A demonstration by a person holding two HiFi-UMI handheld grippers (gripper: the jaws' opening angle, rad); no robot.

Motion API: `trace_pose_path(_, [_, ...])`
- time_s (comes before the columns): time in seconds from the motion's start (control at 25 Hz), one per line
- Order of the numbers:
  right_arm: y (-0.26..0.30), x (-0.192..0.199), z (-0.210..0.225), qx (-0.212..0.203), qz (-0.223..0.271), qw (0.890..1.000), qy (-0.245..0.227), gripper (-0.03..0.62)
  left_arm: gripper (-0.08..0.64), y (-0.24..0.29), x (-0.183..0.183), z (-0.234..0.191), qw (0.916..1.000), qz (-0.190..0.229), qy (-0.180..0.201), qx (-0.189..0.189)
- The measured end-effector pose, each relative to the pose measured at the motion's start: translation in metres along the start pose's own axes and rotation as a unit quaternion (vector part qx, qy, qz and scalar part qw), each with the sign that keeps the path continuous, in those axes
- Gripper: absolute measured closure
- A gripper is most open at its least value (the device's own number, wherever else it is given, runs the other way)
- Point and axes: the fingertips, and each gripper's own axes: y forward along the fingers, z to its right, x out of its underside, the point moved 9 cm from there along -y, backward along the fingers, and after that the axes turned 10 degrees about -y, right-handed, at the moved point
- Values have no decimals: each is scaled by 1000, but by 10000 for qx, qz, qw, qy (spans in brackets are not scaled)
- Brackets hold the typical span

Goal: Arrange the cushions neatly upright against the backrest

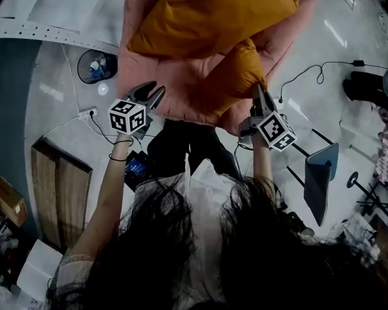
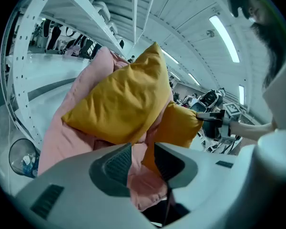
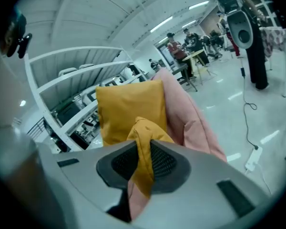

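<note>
Two mustard-yellow cushions lie on a pink padded seat. The large cushion leans on the seat's back, also showing in the left gripper view and the right gripper view. The small cushion lies in front of it. My right gripper is shut on the small cushion's corner, with fabric pinched between the pads. My left gripper is at the seat's front left edge. Its jaws stand apart with pink fabric in the gap, and I see no pad pressing on it.
A round bin stands on the floor left of the seat, with a power strip and cable near it. A white perforated rack runs along the upper left. Wooden panels lie at lower left. Cables and a blue chair are at the right.
</note>
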Motion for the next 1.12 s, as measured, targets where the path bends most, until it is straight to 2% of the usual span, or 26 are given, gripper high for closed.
trace_pose_path(0.16, [-9, -13, -23, -618, -209, 9960, -609, 531, 420, 4, -7, 11, 9998, 138, 71, 107])
trace_pose_path(0.28, [-2, -14, -45, -1098, -564, 9840, -1282, 531, 420, -3, -19, 23, 9982, 387, 459, 81])
trace_pose_path(0.36, [8, -9, -60, -1426, -831, 9712, -1717, 531, 420, -14, -28, 31, 9955, 611, 719, 41])
trace_pose_path(0.52, [35, 9, -85, -1950, -1396, 9429, -2309, 531, 420, -35, -43, 48, 9902, 1018, 952, 61])
trace_pose_path(0.6, [52, 21, -97, -2152, -1723, 9241, -2648, 531, 420, -42, -46, 55, 9874, 1067, 1166, 29])
trace_pose_path(0.68, [68, 34, -110, -2396, -2028, 9002, -3017, 530, 420, -44, -46, 60, 9824, 884, 1643, -52])
trace_pose_path(0.72, [74, 40, -117, -2533, -2156, 8873, -3195, 529, 419, -43, -45, 64, 9771, 665, 2019, -77])
trace_pose_path(0.76, [78, 46, -124, -2678, -2266, 8741, -3361, 529, 404, -39, -43, 69, 9681, 358, 2479, -66])
trace_pose_path(0.8, [81, 50, -130, -2830, -2359, 8607, -3514, 529, 353, -33, -41, 74, 9545, -8, 2982, -22])
trace_pose_path(0.84, [83, 54, -136, -2994, -2439, 8471, -3652, 529, 304, -25, -39, 80, 9369, -386, 3473, 37])
trace_pose_path(0.92, [84, 62, -146, -3336, -2571, 8204, -3867, 529, 278, -7, -34, 88, 8993, -997, 4254, 175])
trace_pose_path(0.96, [84, 65, -151, -3476, -2632, 8089, -3945, 529, 275, 1, -31, 90, 8840, -1191, 4514, 245])
trace_pose_path(1.0, [84, 69, -156, -3576, -2691, 7983, -4029, 529, 272, 10, -29, 92, 8724, -1333, 4692, 309])
trace_pose_path(1.04, [85, 72, -160, -3631, -2746, 7876, -4152, 529, 272, 17, -27, 92, 8645, -1466, 4793, 368])
trace_pose_path(1.08, [85, 76, -164, -3646, -2793, 7759, -4324, 529, 272, 22, -25, 91, 8601, -1608, 4823, 420])
trace_pose_path(1.12, [86, 79, -167, -3641, -2827, 7638, -4518, 529, 272, 26, -23, 89, 8591, -1739, 4791, 462])
